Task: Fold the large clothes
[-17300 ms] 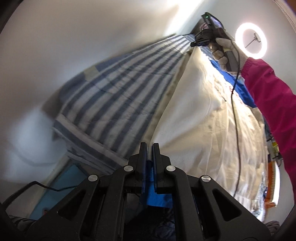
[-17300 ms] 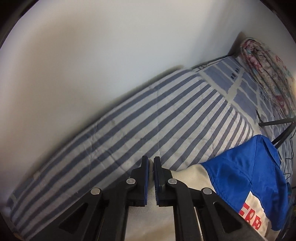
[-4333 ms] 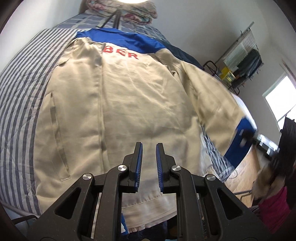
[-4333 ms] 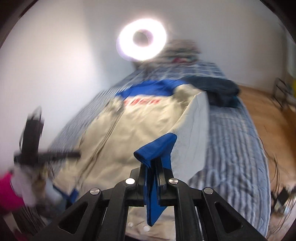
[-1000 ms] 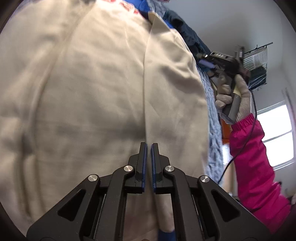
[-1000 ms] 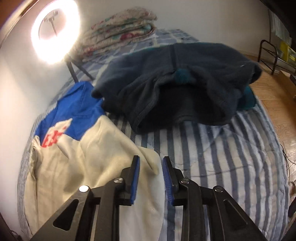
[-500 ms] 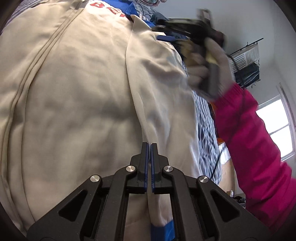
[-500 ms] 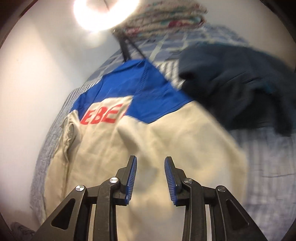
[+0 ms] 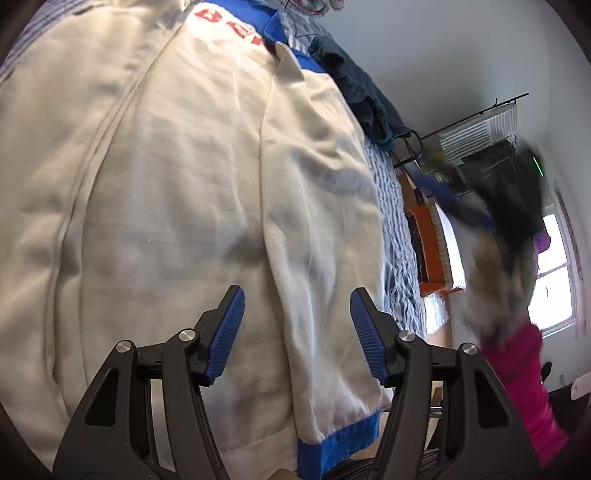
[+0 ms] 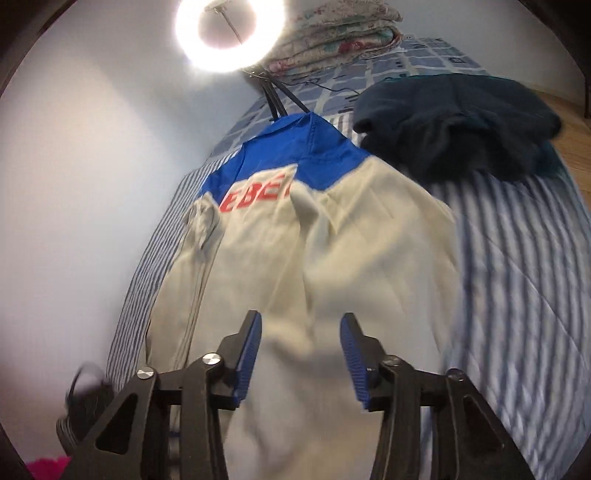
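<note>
Sleeve of the cream cotton jacket with blue yoke and red lettering (image 9: 177,192) is now laid lengthwise down the jacket's right side, blue cuff (image 9: 338,441) at the near hem; half a second back the left hand-held gripper (image 9: 297,334) was pinched shut on that sleeve, and its jaws have just been opening, so they now stand wide with the sleeve lying loose under the gap, not gripped. Right hand-held gripper (image 10: 301,356) has swung in from the dark garment's side to over the jacket body, its jaws also just opening further, nothing between the pads. Jacket lies flat, back up, on the blue-and-white striped bed (image 10: 524,295), collar toward the ring light (image 10: 229,31). Step in hand, as I read it: right sleeve fold-in released and done. Left edge looks bunched near the shoulder, so the next move likely calls for squaring that side, then pinching the hem at two points and folding toward the collar. Dark navy fleece garment (image 10: 458,122) sits heaped beside the collar, a folded floral quilt (image 10: 340,33) beyond it. No containers I can make out; the wire rack (image 9: 476,136) by the wall is too blurred to read its contents.
</note>
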A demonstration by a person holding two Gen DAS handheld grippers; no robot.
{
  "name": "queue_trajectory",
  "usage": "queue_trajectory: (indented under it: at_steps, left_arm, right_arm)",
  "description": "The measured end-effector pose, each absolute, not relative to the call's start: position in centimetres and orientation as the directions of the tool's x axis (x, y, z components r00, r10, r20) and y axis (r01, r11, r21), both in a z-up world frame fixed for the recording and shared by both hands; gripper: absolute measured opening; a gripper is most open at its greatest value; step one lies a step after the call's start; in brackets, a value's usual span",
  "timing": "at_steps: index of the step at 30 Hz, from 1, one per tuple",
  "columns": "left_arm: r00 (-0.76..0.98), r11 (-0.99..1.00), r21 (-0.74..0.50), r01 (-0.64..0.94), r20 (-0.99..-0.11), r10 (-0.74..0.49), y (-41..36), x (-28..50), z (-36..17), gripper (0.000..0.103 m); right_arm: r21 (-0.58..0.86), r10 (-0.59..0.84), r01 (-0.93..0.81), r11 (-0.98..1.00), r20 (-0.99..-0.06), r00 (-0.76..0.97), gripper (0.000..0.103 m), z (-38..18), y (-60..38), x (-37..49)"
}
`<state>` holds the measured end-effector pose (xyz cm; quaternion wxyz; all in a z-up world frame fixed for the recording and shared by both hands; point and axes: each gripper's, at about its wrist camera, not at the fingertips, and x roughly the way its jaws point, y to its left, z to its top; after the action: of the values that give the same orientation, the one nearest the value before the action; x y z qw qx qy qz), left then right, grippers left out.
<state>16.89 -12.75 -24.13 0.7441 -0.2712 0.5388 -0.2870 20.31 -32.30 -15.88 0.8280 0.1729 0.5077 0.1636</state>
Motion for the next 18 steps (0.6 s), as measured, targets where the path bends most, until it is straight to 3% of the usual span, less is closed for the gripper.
queue_trajectory:
  at_steps: [8, 13, 18]
  left_arm:
    - [0.196, 0.630, -0.772, 0.088, -0.606, -0.771, -13.2, 17.9, -26.8, 0.058]
    - [0.166, 0.629, -0.774, 0.073, -0.613, -0.773, -13.9, 18.1, -27.6, 0.013]
    - [0.188, 0.651, -0.755, 0.075, -0.631, -0.753, -13.8, 17.3, -27.7, 0.004]
  right_arm:
    - [0.514, 0.485, 0.041, 0.857, -0.829, 0.277, 0.049, -21.1, -34.2, 7.8]
    - [0.586, 0.551, 0.123, 0.801, -0.802, 0.229, 0.048, -25.3, -34.7, 5.1]
    - [0.635, 0.599, 0.136, 0.760, -0.766, 0.233, 0.039, -26.3, -35.4, 4.8]
